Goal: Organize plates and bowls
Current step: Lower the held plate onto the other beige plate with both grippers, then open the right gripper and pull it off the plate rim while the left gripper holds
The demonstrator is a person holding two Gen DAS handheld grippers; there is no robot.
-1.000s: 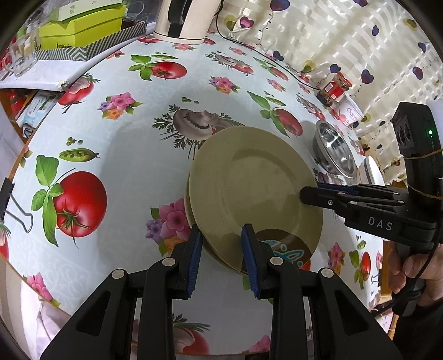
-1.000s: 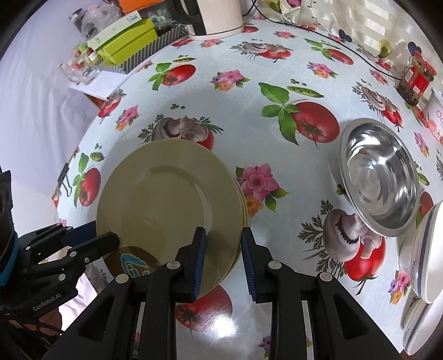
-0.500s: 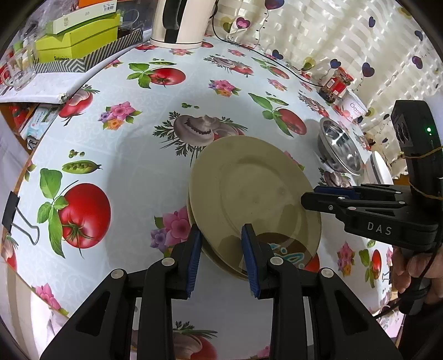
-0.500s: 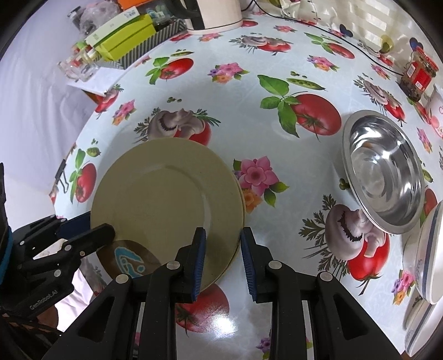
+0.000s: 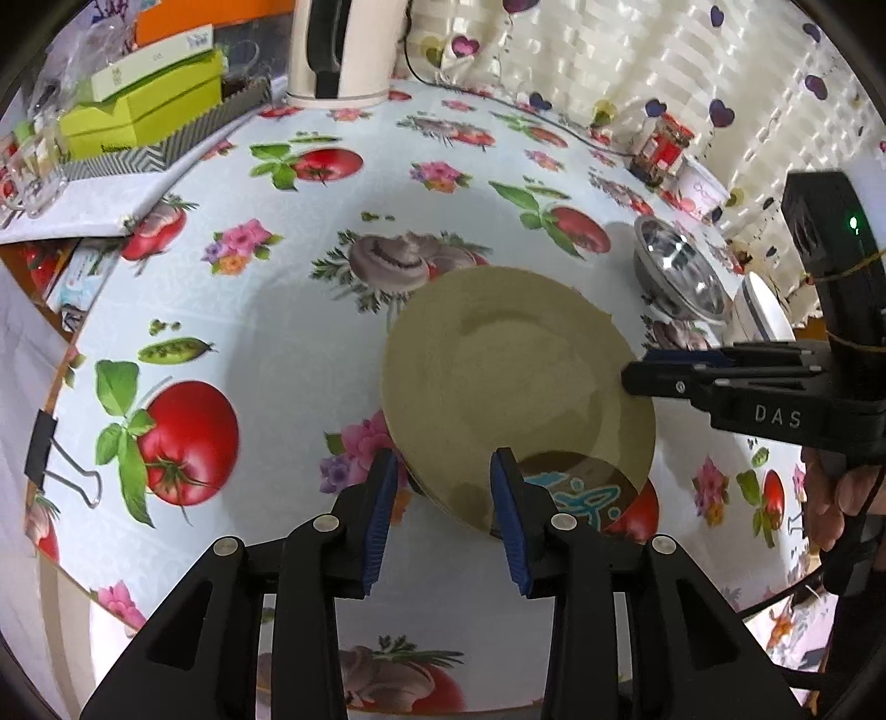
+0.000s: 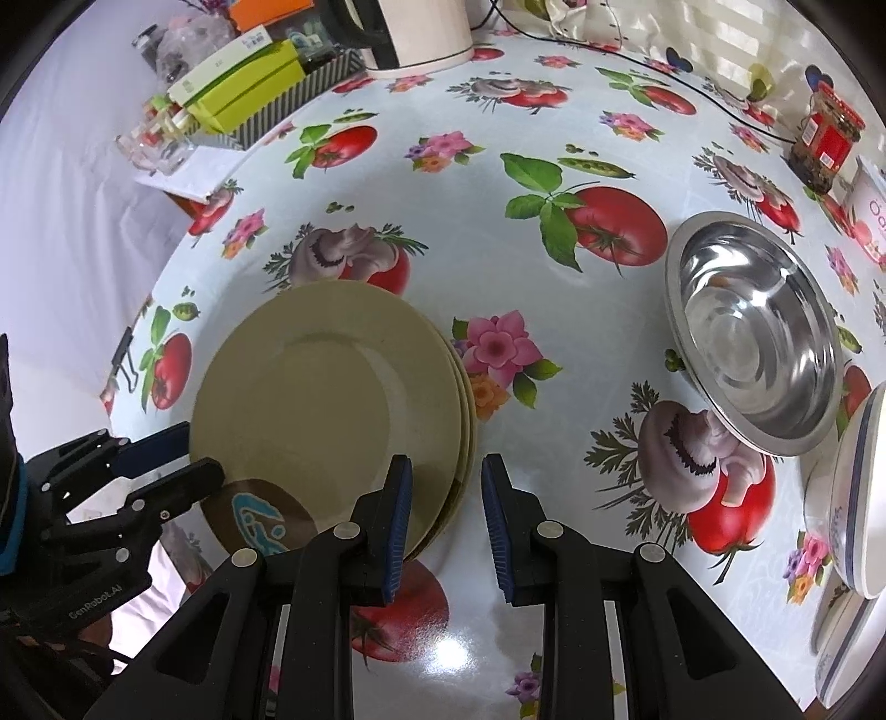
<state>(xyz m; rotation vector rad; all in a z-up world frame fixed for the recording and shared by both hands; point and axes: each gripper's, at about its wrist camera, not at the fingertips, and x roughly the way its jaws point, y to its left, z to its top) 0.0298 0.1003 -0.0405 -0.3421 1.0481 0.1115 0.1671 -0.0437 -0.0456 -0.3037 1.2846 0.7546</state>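
Sitting near the table's point(image 6: 554, 332) front edge, the stack of beige plates point(image 6: 332, 399) lies between your grippers. Your left gripper point(image 5: 443, 498) reaches in level, fingers spread and empty astride the near rim. Your right gripper point(image 6: 443, 498) likewise gapes empty at the opposite rim, the steel bowl point(image 6: 758, 338) well apart.

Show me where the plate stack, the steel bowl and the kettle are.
plate stack point(image 6: 326, 399), right wrist view, centre of the top plate
steel bowl point(image 6: 756, 327), right wrist view, inside of its basin
kettle point(image 5: 346, 50), left wrist view, lower body beside the black handle
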